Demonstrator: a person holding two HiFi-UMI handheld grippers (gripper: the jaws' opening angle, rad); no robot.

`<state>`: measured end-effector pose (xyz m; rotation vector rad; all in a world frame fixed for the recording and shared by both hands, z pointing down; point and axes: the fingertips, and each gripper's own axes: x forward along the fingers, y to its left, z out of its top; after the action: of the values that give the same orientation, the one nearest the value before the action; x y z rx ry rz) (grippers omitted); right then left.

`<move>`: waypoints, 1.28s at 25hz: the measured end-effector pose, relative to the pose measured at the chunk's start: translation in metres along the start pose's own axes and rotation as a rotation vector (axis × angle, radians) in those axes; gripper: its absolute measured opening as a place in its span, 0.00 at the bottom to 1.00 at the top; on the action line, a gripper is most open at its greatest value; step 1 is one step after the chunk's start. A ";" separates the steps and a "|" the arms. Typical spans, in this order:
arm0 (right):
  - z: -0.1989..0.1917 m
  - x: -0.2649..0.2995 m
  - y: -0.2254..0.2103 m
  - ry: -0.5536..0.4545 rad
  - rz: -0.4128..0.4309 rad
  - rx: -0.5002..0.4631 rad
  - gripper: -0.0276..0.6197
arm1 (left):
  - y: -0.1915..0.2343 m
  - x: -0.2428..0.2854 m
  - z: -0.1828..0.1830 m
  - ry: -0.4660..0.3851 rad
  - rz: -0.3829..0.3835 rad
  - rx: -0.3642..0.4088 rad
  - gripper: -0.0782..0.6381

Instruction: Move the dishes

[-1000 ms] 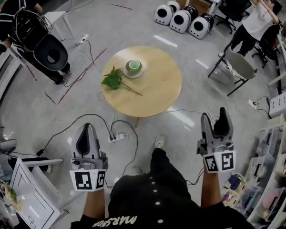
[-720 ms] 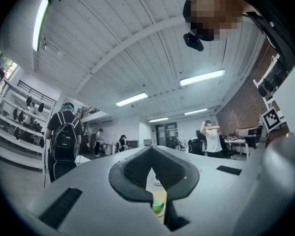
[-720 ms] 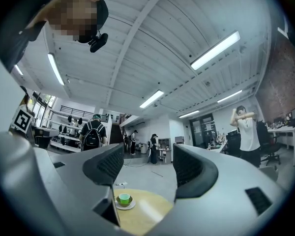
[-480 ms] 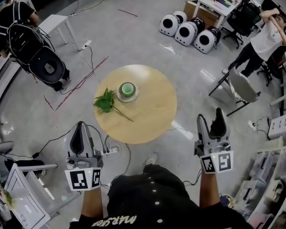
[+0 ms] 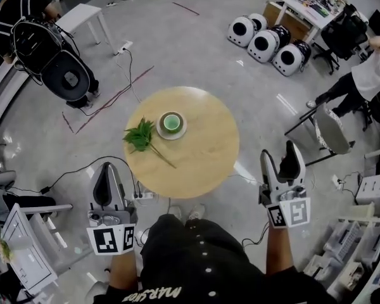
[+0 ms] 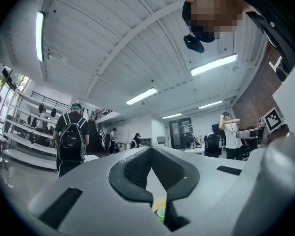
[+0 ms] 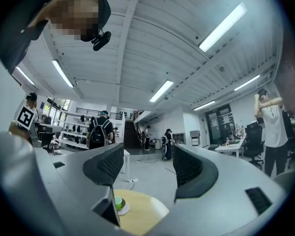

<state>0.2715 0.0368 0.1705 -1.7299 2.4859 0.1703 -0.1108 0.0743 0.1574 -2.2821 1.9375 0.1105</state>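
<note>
ahead and below me, the round counter (image 5: 199, 160) carries the dishes left of centre: a saucer (image 5: 181, 132) bearing a green cup (image 5: 171, 121). both grippers hang short of its near edge; my left gripper (image 5: 107, 170), jaws together, looks nearer, while my right gripper (image 5: 282, 160) has jaws wide, empty.

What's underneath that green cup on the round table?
The green cup stands on a small white saucer, which rests on the round wooden table. Only the saucer's rim shows; its middle is covered by the cup.
</note>
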 end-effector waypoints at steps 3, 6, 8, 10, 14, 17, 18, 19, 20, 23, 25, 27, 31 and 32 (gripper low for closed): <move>-0.009 0.016 0.006 0.021 0.039 -0.001 0.50 | 0.004 0.006 -0.004 0.019 0.001 0.003 0.13; -0.021 0.033 0.015 0.049 0.068 -0.007 0.50 | 0.012 0.015 -0.009 0.034 -0.003 0.001 0.13; -0.030 0.045 0.022 0.073 0.093 -0.007 0.50 | 0.016 0.021 -0.011 0.039 -0.010 -0.004 0.13; -0.042 0.056 0.032 0.103 0.135 -0.006 0.50 | 0.018 0.024 -0.012 0.043 -0.019 -0.012 0.13; -0.082 0.091 0.060 0.180 0.241 -0.019 0.50 | 0.024 0.017 -0.026 0.073 -0.019 -0.017 0.13; -0.122 0.122 0.086 0.241 0.326 -0.031 0.50 | 0.031 0.008 -0.050 0.130 -0.004 -0.047 0.13; -0.138 0.133 0.095 0.261 0.353 -0.034 0.50 | 0.033 0.005 -0.059 0.149 -0.002 -0.058 0.13; -0.154 0.143 0.104 0.283 0.379 -0.037 0.50 | 0.034 0.002 -0.068 0.169 -0.001 -0.067 0.13; -0.172 0.153 0.113 0.307 0.405 -0.042 0.50 | 0.034 -0.001 -0.077 0.188 -0.002 -0.075 0.13; -0.227 0.180 0.142 0.386 0.485 -0.078 0.51 | 0.033 -0.006 -0.104 0.238 -0.004 -0.101 0.13; -0.261 0.195 0.162 0.434 0.538 -0.104 0.54 | 0.032 -0.007 -0.117 0.258 -0.010 -0.111 0.13; -0.292 0.212 0.179 0.476 0.581 -0.115 0.55 | 0.032 -0.005 -0.129 0.274 -0.017 -0.114 0.13; -0.348 0.238 0.203 0.563 0.646 -0.143 0.59 | 0.035 -0.003 -0.155 0.317 -0.021 -0.141 0.13; -0.360 0.243 0.207 0.584 0.657 -0.155 0.59 | 0.035 -0.003 -0.162 0.328 -0.023 -0.149 0.13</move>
<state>-0.0155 -0.1718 0.4956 -1.0240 3.4825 -0.1177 -0.1517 0.0464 0.3157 -2.5540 2.1177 -0.1367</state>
